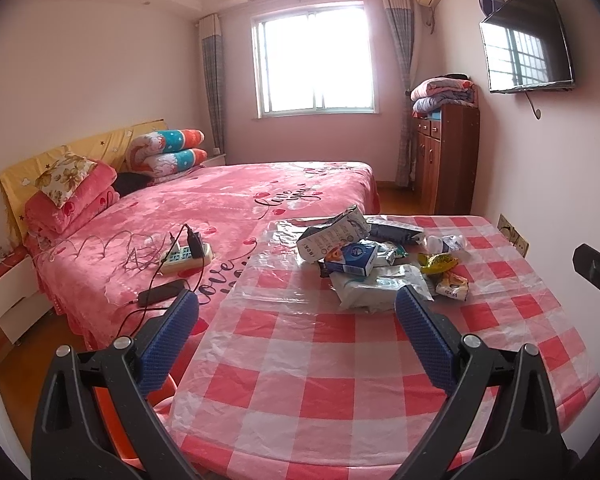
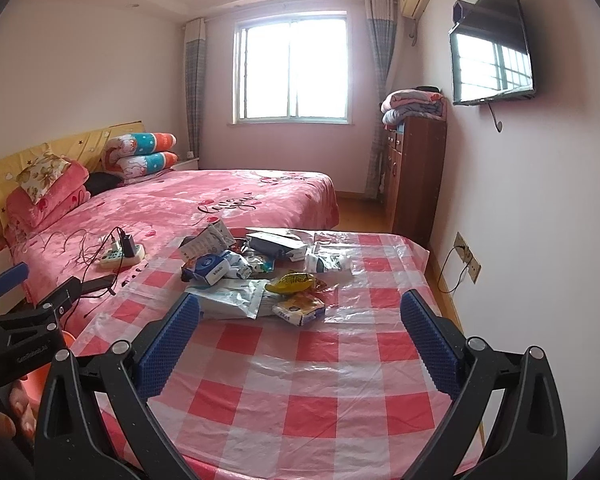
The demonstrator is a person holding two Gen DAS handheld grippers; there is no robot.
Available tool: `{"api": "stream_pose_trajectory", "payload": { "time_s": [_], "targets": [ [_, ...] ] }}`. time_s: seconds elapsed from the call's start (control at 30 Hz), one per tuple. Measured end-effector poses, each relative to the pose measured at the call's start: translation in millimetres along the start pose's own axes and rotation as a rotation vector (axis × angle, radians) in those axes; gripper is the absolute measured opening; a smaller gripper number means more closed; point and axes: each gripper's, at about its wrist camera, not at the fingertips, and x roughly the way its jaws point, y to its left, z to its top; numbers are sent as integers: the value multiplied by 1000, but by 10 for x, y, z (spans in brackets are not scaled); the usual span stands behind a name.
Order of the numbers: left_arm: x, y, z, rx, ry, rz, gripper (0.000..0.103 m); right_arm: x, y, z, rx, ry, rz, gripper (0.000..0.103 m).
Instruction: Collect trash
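A pile of trash lies at the far middle of the red-and-white checked table (image 1: 340,380) (image 2: 300,392): a blue-and-white carton (image 1: 352,259) (image 2: 212,269), a white plastic wrapper (image 1: 374,290) (image 2: 230,300), a yellow snack bag (image 1: 438,261) (image 2: 292,281), a small tissue pack (image 1: 452,286) (image 2: 300,309), a crushed clear bottle (image 1: 448,243) and crumpled paper packaging (image 1: 334,232) (image 2: 206,242). My left gripper (image 1: 296,312) is open and empty, short of the pile. My right gripper (image 2: 300,314) is open and empty, fingertips either side of the pile's near edge.
A pink bed (image 1: 220,208) stands left of the table, with a power strip (image 1: 186,256), cables and a black phone (image 1: 160,297) on it. A wooden cabinet (image 1: 448,160) and wall TV (image 1: 524,40) are at the right. An orange stool (image 1: 100,396) sits below left.
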Motion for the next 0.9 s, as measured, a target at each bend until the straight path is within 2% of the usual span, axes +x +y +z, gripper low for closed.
{"api": "stream_pose_trajectory", "payload": {
  "time_s": [0.23, 0.37, 0.53, 0.67, 0.77, 0.9],
  "targets": [
    [13, 56, -40, -2, 17, 7, 99, 24, -14, -5, 7, 7, 43, 99],
    [110, 80, -87, -14, 51, -21, 99, 117, -74, -55, 28, 40, 99, 99],
    [300, 76, -165, -23, 116, -116, 99, 345, -185, -182, 79, 113, 171, 99],
    [530, 58, -196, -47, 190, -235, 99, 556, -290, -262, 136, 176, 205, 99],
    [700, 28, -166, -48, 225, -281, 99, 779, -399, -336, 197, 237, 221, 99],
    [990, -6, -51, -40, 255, -302, 99, 1020, -543, -389, 259, 283, 225, 99]
  ]
}}
